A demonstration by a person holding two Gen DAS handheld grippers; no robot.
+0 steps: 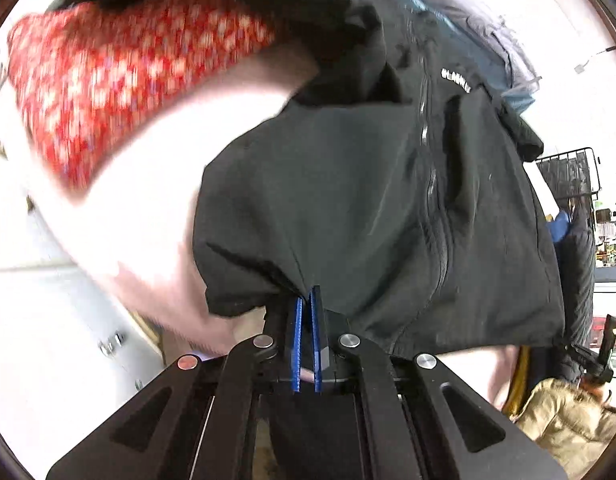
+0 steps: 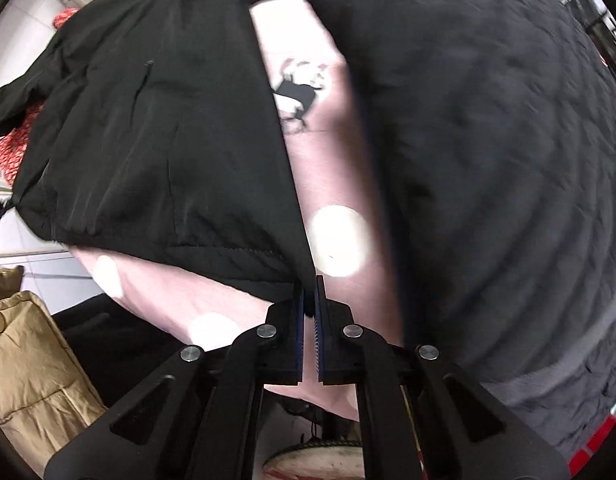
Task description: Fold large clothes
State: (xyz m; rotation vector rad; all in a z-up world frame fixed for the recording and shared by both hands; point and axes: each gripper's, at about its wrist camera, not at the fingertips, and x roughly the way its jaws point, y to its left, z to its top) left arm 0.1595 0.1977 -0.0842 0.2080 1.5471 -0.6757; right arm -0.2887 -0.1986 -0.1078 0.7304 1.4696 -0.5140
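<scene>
From the left wrist camera, the left gripper [image 1: 307, 300] has its blue-padded fingers pressed together on the hem of a black jacket [image 1: 368, 208], pinching a fold of cloth at the bottom edge. The jacket spreads up and to the right over a pink sheet [image 1: 155, 184], its front zipper [image 1: 430, 184] running down the middle and a small white logo (too blurred to read) near the chest. Beyond the jacket's upper left lies a red patterned garment [image 1: 107, 76], smeared by motion. A tan puffer jacket [image 1: 568, 420] sits off the sheet's lower right edge, and a black wire rack [image 1: 570, 176] stands at the far right.

From the right wrist camera, the right gripper [image 2: 309, 300] is likewise clamped on the jacket's [image 2: 147, 140] hem, at its lower right corner. Just right of that corner the pink sheet [image 2: 336, 168] shows in a strip, with white dots and a dark print. A dark grey quilted garment [image 2: 488, 160] covers the sheet's right side. The tan puffer jacket [image 2: 31, 360] lies at lower left.
</scene>
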